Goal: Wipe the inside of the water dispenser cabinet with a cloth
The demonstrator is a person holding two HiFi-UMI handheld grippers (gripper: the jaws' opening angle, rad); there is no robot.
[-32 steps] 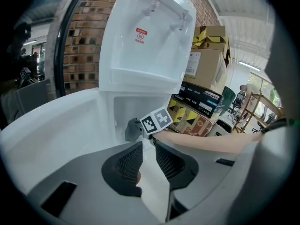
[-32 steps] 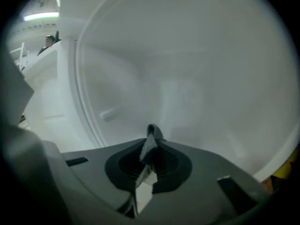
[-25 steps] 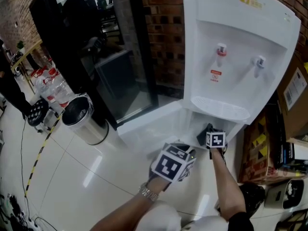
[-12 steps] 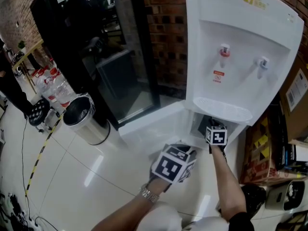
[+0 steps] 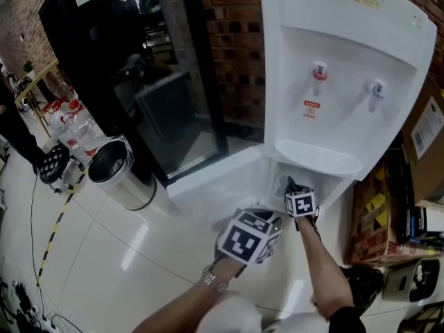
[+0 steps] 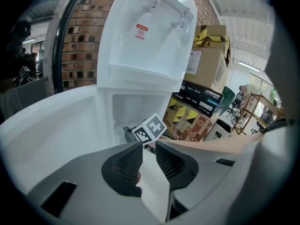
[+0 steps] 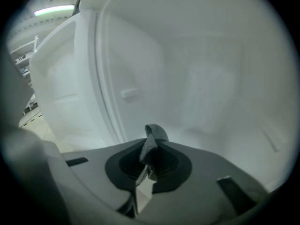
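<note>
cloth (image 7: pixel 153 136) clamped in right gripper (image 7: pixel 151 150), grey tuft past the tips, inside cabinet (image 7: pixel 211 78), near its white wall | left gripper (image 6: pixel 145 154) released, empty, outside by open door (image 5: pixel 211 180) | bin (image 5: pixel 119 169) far left | boxes (image 6: pixel 210 55) right

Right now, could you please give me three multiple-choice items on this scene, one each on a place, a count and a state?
1. Where is the right gripper? A reaching into the cabinet; B over the bin; C by the cartons.
2. How many taps has the dispenser? A one; B two; C three.
3. What state is the right gripper in? A open, empty; B shut on the cloth; C shut on a sponge.
Answers: 1 A, its view shows white cabinet walls all round; 2 B, one red and one blue show; 3 B, grey cloth sits pinched between its jaws.
</note>
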